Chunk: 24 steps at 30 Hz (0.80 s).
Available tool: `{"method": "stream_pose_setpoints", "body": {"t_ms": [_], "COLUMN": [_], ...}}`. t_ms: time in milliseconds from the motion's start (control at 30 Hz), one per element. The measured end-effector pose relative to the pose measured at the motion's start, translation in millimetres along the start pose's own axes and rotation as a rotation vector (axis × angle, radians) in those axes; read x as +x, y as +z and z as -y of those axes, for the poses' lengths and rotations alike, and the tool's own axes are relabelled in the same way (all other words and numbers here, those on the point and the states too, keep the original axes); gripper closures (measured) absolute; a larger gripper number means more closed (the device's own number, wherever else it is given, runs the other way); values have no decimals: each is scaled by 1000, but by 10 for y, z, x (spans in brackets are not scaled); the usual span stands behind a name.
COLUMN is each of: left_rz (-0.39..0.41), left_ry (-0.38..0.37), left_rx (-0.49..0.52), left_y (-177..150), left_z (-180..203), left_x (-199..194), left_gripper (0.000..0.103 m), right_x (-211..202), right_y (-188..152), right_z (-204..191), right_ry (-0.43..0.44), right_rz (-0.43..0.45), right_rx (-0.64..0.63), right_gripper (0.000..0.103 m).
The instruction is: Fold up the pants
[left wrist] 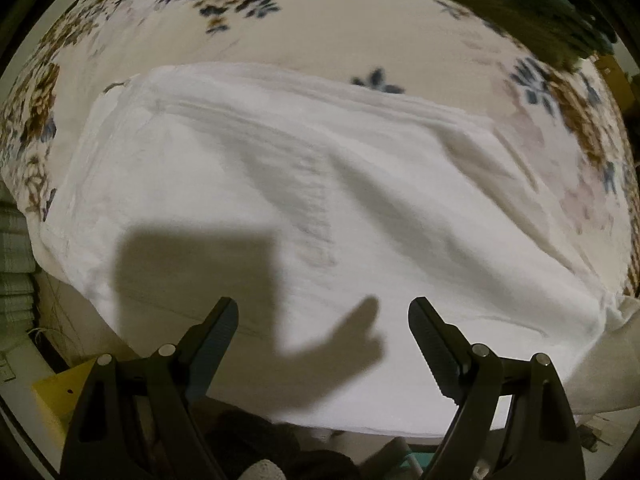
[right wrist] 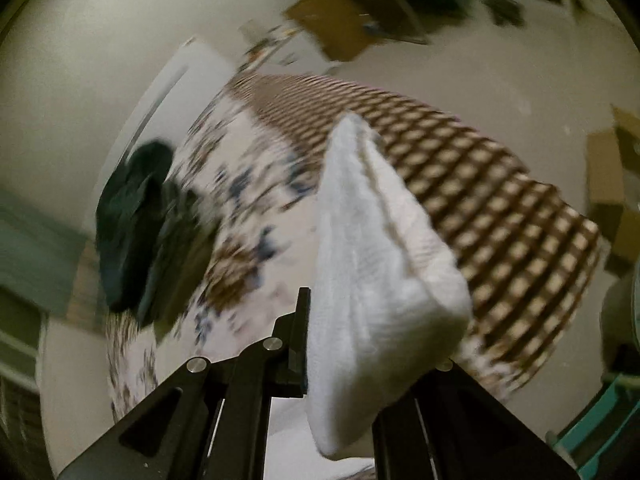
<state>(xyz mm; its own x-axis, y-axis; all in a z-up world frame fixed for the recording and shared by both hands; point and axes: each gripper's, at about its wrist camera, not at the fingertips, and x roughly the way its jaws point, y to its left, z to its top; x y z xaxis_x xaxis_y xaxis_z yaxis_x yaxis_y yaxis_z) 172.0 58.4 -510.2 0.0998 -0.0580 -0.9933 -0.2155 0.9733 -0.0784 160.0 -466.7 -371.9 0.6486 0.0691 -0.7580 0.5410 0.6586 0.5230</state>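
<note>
Lying spread over the floral-printed bedspread (left wrist: 280, 8), the white cotton pants (left wrist: 320, 184) are being readied for a fold. The right gripper (right wrist: 352, 344) is clenching a bunched white end of them, lifting it off the bed, probably to carry it across. The left gripper (left wrist: 323, 316) is hovering spread wide above the fabric, gripping nothing.
</note>
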Motion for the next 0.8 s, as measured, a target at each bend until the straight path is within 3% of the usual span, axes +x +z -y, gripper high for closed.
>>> {"method": "stream_pose_setpoints", "body": {"t_ms": [200,333,433,533,633,667,700,800], "left_rz": [14,14,19,21,14,15,15,24], "left_ry": [-31,-36,-22,-9,-3,-2,-1,-15], "left_rx": [-55,-106,-139,-178,-235,-255,-270,-333], "left_y": [-7,-100,-160,-242,-271,-284,-294,-426], "left_z": [-604,-974,-1417,-1756,-2046,-2108,-2188,-2461], "left_x": [-161,-302,-353,-355,-353,-354,-368,-413], "left_gripper": [16,16,16,16,16,16,16,16], "right_x": [436,952,1316,1675,1899,1922,1914,1744], "right_y": [-807,-1661,-2251,-2871,-3126,-3186,-3214,-3220], "right_z": [-1142,-1720,-1967,-2083,-2109,-2118,-2142,-2224], "right_ry": [-12,-62,-114,-229,-282,-251,-219,-75], "right_rz": [-109,-186,-241,-301,-381,-425,-452,-513], "right_rx": [-277,-497,-647,-800,-830,-815,-801,-725], "right_gripper": [95,95,95,95,74,57,49,48]}}
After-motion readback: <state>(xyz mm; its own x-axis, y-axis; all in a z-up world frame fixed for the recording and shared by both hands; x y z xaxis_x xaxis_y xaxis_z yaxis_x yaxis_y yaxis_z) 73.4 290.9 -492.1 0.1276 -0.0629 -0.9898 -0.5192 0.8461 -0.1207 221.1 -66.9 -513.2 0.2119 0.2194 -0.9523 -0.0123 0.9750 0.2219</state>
